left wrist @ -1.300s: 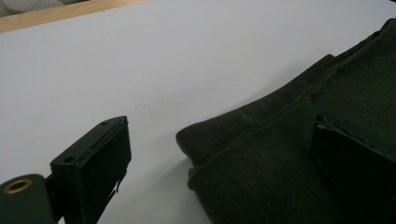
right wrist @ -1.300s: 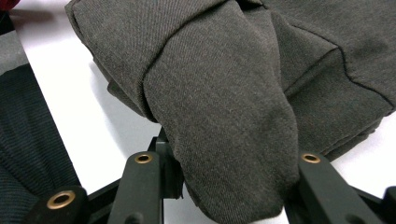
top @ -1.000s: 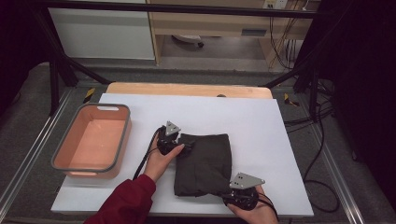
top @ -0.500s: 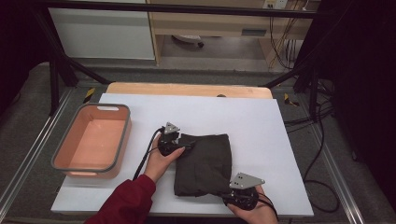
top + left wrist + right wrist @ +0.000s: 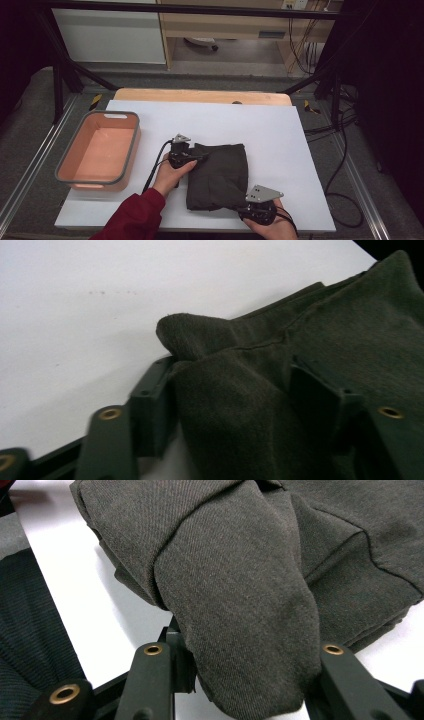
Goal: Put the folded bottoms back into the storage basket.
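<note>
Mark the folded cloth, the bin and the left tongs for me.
folded cloth [image 5: 220, 175], high view, middle of its top face
bin [image 5: 129, 150], high view, right rim
left tongs [image 5: 196, 157], high view, tips at the cloth's corner

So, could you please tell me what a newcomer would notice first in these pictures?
A dark folded cloth lies in the middle of the white table, with a hand-held gripper at two opposite corners. The left hand-held gripper bites the far left corner, and the right hand-held gripper bites the near right corner; each has fabric between its jaws. To the left sits an empty orange bin with a grey rim.
</note>
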`<state>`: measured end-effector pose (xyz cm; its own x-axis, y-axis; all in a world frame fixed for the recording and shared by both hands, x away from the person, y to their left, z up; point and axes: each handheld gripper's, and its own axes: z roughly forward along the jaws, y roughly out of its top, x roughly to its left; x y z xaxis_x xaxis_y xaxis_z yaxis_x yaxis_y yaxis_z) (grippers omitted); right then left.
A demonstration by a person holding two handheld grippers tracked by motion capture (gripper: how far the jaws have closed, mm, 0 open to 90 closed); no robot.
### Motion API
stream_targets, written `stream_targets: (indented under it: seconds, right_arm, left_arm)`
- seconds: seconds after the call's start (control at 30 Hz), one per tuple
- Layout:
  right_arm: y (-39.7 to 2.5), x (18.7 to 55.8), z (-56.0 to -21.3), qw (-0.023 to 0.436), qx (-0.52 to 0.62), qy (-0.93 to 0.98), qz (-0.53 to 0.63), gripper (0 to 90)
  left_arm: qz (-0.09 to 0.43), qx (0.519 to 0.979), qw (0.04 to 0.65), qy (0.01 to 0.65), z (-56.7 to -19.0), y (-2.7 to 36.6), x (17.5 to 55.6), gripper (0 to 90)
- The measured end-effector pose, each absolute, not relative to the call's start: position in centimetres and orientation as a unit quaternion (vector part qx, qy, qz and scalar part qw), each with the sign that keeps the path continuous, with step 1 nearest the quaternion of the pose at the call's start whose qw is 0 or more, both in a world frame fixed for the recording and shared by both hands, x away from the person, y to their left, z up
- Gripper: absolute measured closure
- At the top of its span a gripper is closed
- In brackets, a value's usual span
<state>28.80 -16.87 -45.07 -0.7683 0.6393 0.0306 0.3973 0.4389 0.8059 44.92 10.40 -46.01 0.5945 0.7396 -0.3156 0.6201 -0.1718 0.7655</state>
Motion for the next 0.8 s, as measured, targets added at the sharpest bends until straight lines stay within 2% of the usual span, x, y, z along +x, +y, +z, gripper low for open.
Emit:
stream_targets:
  seconds: [0.2,0.27,0.5,0.8]
  right_arm:
    - [-16.9,28.8,-45.1,0.141,0.309,0.837,0.429,61.1]
    - [-16.8,28.8,-45.0,0.141,0.307,0.839,0.427,61.9]
    - [-16.7,28.9,-44.8,0.142,0.309,0.836,0.431,64.6]
    - [-15.9,29.5,-44.3,0.144,0.308,0.827,0.447,66.3]
  left_arm:
    - [0.072,0.763,0.471,0.436,-45.7,10.1,44.5,57.2]
    - [0.077,0.756,0.475,0.444,-45.6,10.1,44.5,68.1]
    - [0.085,0.746,0.489,0.445,-45.1,10.2,44.3,77.9]
    - [0.136,0.738,0.500,0.432,-42.3,10.6,44.1,80.1]
